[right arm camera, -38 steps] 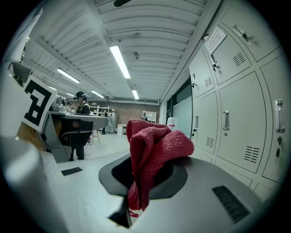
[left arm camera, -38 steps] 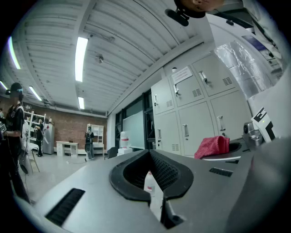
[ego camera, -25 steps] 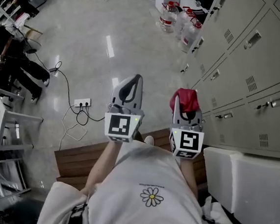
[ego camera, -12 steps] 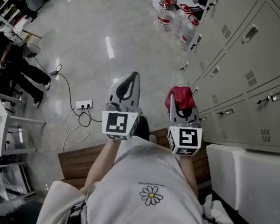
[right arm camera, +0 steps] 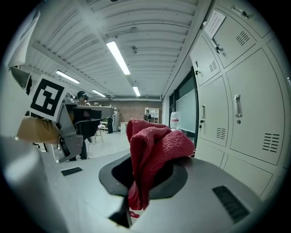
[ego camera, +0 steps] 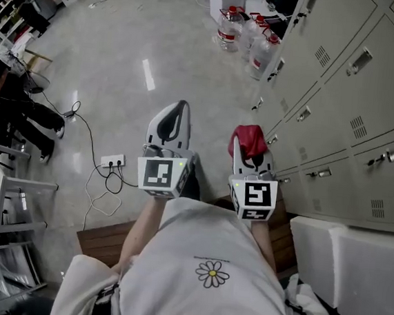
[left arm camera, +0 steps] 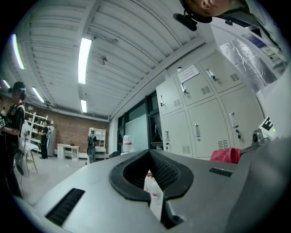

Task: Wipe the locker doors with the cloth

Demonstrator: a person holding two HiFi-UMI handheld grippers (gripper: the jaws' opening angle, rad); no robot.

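Red cloth (right arm camera: 152, 145) clamped in right gripper (ego camera: 249, 146), left gripper (left arm camera: 149, 157) held closed on nothing, locker doors (ego camera: 355, 99) just beside.

Two grippers are seen, the left gripper (ego camera: 179, 107) and the right gripper (ego camera: 249, 151). There is one red cloth (ego camera: 249, 136), one power strip (ego camera: 113, 160), one wooden bench (ego camera: 103, 231) and three big water bottles (ego camera: 228, 28). The locker doors (ego camera: 341, 98) are many and cut by the edge, so no sure number
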